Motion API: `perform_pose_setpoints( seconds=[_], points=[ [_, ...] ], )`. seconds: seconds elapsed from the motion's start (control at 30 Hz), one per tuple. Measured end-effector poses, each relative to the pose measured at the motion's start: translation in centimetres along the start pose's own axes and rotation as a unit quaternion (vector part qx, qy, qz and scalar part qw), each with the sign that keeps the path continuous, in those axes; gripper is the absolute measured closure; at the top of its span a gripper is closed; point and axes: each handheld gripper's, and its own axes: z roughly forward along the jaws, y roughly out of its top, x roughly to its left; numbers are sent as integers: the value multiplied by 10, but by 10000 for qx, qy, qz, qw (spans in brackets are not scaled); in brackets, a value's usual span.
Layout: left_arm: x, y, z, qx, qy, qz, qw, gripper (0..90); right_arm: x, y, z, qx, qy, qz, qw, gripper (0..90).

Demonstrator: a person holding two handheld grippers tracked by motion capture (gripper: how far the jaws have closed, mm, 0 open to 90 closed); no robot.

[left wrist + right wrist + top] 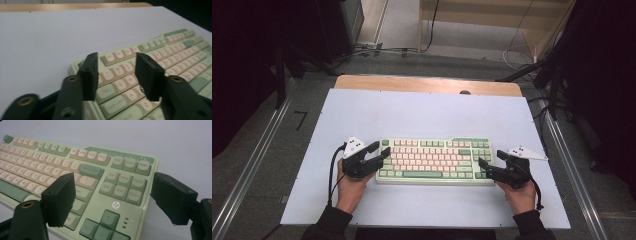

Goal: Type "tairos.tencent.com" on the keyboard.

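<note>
- High view: the keyboard (434,161) lies on the white counter (427,112), the left gripper (383,150) at its left end and the right gripper (482,165) at its right.
- Both grippers are released, jaws apart over the keys, grasping nothing.
- Risk: jaws closing on keycaps rather than the case could pop keys or skew the keyboard.

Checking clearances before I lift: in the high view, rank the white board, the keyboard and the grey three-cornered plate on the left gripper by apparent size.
1. White board, by far the largest.
2. Keyboard, covering a modest part of the board.
3. Grey three-cornered plate on the left gripper, smallest; it rides above the table, nearer the camera, so it looks slightly bigger than it is.
</note>
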Motion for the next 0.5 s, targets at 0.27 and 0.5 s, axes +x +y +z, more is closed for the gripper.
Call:
perform_pose_setpoints(
  seconds=[0.27, 0.5],
  points=[
    [-15, 3, 18, 272, -652, 108, 9974, 900, 4, 0, 3, 46, 27, -41, 10000, 184],
    [-26, 8, 33, 376, -816, 224, 9957, 900, 5, 0, 4, 71, 29, -61, 10000, 184]
  ],
)
